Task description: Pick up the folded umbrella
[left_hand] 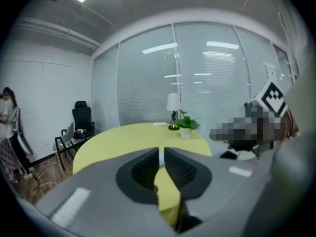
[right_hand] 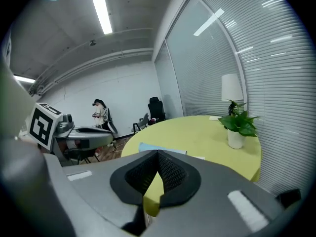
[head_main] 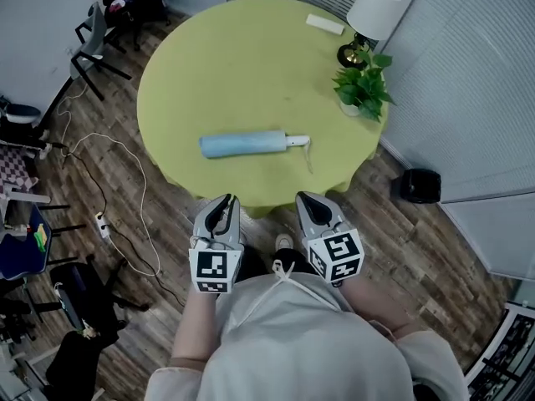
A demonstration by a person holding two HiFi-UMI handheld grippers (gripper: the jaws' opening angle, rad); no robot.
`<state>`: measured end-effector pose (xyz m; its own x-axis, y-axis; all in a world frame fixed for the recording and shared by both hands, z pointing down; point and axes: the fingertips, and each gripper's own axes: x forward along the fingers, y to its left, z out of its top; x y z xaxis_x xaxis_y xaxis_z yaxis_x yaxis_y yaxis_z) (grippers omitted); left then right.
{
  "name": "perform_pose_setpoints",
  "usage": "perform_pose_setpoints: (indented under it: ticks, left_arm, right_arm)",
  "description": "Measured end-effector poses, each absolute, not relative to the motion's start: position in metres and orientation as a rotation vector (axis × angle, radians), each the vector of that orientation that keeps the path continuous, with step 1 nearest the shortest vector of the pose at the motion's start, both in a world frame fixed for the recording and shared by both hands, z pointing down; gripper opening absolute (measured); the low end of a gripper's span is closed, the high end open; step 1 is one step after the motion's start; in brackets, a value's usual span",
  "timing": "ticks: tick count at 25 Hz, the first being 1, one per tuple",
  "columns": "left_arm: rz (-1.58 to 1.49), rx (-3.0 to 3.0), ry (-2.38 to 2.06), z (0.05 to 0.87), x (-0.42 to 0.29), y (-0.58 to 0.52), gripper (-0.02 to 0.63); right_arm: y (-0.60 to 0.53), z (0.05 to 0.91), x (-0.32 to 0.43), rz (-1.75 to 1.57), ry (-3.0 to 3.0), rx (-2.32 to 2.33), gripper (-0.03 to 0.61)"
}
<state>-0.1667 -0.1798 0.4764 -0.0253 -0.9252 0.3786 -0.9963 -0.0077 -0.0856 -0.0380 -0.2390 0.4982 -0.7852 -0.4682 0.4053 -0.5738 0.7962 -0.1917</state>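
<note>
Folded light-blue umbrella [head_main: 247,144] with white handle lying at frame centre on round yellow-green clothed table [head_main: 251,57]. Below the table's near edge, left gripper [head_main: 224,200] opening by a narrow slit, empty; right gripper [head_main: 308,199] closed tip to tip, empty.

Soft, even indoor light. A ceiling strip light [right_hand: 101,11] glares in the right gripper view, and more strips mirror in the glass wall [left_hand: 197,73] of the left gripper view. Both gripper views bulge, with black corners and a blurred foreground. The head view is sharp; the folded umbrella [head_main: 242,144] casts a faint shadow on the tablecloth [head_main: 251,65]
</note>
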Motion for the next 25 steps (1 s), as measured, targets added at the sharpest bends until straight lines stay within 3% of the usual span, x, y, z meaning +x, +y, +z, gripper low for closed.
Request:
perform_pose_setpoints:
  ticks: [4,14,25]
  left_arm:
    - [0.669,2.118,-1.879,0.507,-0.176,-0.222,0.095]
    - [1.257,2.391,-1.353,0.593,-0.219,-0.321,0.353]
    - [1.525,2.486,-0.776,0.666,-0.212,-0.372,0.388]
  right_arm:
    - [-0.262,0.507,-0.048,0.457,-2.606,0.868,0.0]
    - [-0.315,0.527,-0.1,0.538,-2.494,1.088,0.0]
    - [-0.347,0.56,-0.116,0.612,-2.352,1.223,0.0]
